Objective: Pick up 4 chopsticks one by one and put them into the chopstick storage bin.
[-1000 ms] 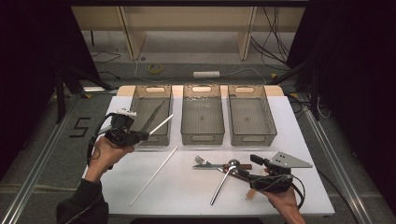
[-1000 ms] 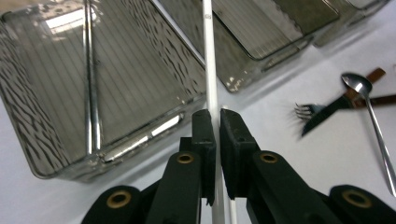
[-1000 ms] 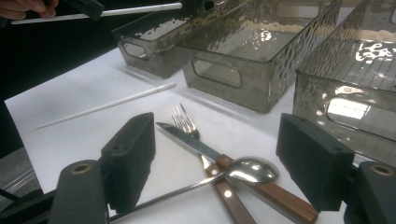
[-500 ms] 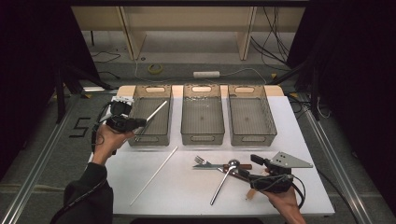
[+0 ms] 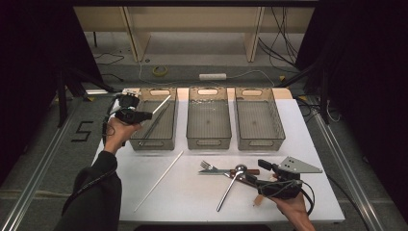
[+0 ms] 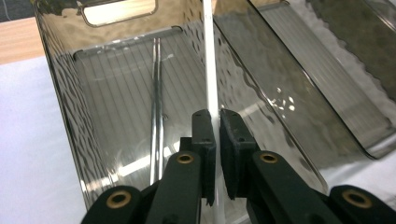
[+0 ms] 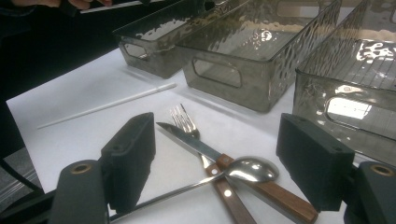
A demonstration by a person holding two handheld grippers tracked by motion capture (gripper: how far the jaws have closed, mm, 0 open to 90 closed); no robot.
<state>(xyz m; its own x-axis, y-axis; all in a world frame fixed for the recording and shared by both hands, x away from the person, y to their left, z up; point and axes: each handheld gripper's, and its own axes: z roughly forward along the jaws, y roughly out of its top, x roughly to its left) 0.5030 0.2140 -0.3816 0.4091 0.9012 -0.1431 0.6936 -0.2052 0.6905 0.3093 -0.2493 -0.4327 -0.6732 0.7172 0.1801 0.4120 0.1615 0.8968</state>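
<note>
White table with three smoky plastic bins in a row along its far side. The left gripper is clenched on a white stick, pinching it near one end; the stick runs straight ahead from the jaws and slants over the left bin, its far end toward the bin's far right corner. On the floor of this bin lies a metal rod, lengthwise and to the left of the held stick. In the high view the left gripper sits at the bin's left rim.

A second white stick lies flat on the table in front of the left bin, slanting from near the bin toward the near edge. The middle bin and right bin stand beside the left one.

The right gripper rests low over the table near its near right part, jaws spread wide and grasping nothing. Between and just beyond its jaws lie a fork, a knife with a wooden handle, and a spoon, crossing one another in a small heap.
</note>
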